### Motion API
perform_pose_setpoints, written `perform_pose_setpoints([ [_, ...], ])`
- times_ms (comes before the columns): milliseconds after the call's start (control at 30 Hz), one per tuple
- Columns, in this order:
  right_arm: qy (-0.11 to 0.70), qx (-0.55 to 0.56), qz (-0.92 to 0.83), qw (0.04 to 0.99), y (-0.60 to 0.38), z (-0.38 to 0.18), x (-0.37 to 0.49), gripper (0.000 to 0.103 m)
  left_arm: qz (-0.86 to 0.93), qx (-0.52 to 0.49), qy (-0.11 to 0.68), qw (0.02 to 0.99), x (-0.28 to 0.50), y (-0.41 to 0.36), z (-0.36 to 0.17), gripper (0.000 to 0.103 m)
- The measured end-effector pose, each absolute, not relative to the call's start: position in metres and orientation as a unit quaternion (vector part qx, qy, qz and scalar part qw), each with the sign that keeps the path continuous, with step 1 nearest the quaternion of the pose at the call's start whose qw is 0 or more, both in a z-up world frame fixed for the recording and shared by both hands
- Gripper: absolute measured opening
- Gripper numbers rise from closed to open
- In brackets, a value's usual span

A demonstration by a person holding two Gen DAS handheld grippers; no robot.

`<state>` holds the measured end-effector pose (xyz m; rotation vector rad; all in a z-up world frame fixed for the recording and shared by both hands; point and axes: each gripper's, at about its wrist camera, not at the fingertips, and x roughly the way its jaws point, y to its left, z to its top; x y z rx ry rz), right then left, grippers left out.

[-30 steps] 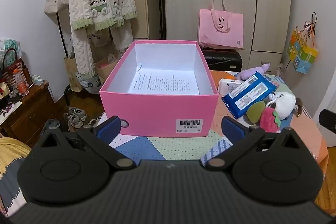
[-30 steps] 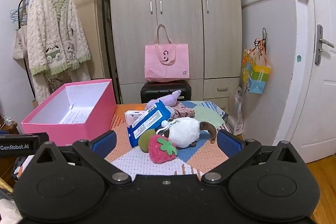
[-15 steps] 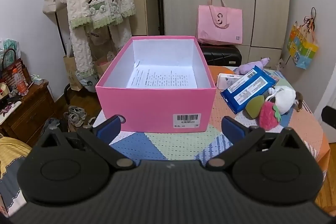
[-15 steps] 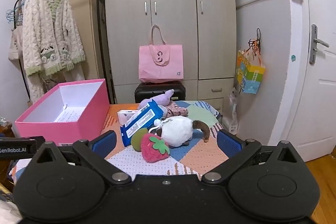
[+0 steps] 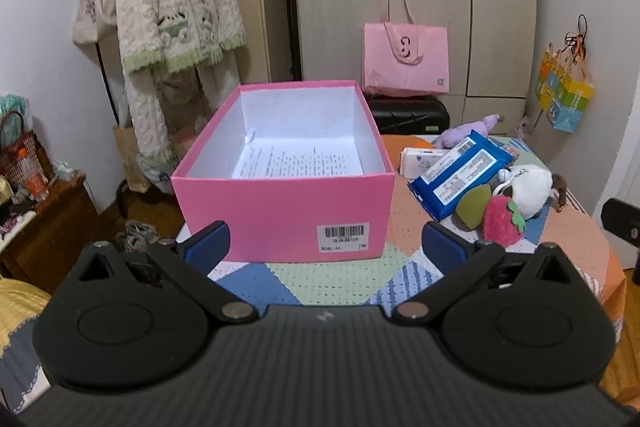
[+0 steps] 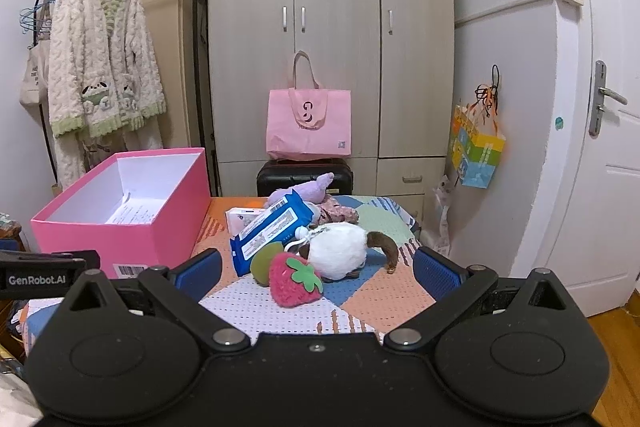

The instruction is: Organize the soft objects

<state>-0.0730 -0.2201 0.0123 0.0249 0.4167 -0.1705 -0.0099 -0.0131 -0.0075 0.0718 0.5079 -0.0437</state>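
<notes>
Left wrist view: my left gripper [image 5: 325,245], fingers spread and empty, faces the rectangular pink cardboard box [image 5: 282,205] near the table's [image 5: 340,277] left edge; a printed sheet lies inside.

Right wrist view: my right gripper [image 6: 318,273], likewise spread, faces the fuzzy strawberry plush [image 6: 294,285], touching a round white plush [image 6: 340,255] and glossy blue packet [image 6: 272,229] mid-table.

I have drawn my left gripper [image 5: 325,242] back from the pink box [image 5: 286,217], showing more surface [image 5: 332,273] before it. My right gripper [image 6: 318,271] has swung left, so the strawberry plush [image 6: 294,285] now sits centred.
</notes>
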Motion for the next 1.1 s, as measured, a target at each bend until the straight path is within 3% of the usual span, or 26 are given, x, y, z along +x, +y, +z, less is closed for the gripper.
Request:
perform_pose_setpoints([
  [1100, 0.21, 0.011, -0.085, 0.974, -0.227, 0.004, -0.093, 0.103, -0.031, 0.035, 0.253, 0.966, -0.024, -0.01, -0.021, 0.103],
])
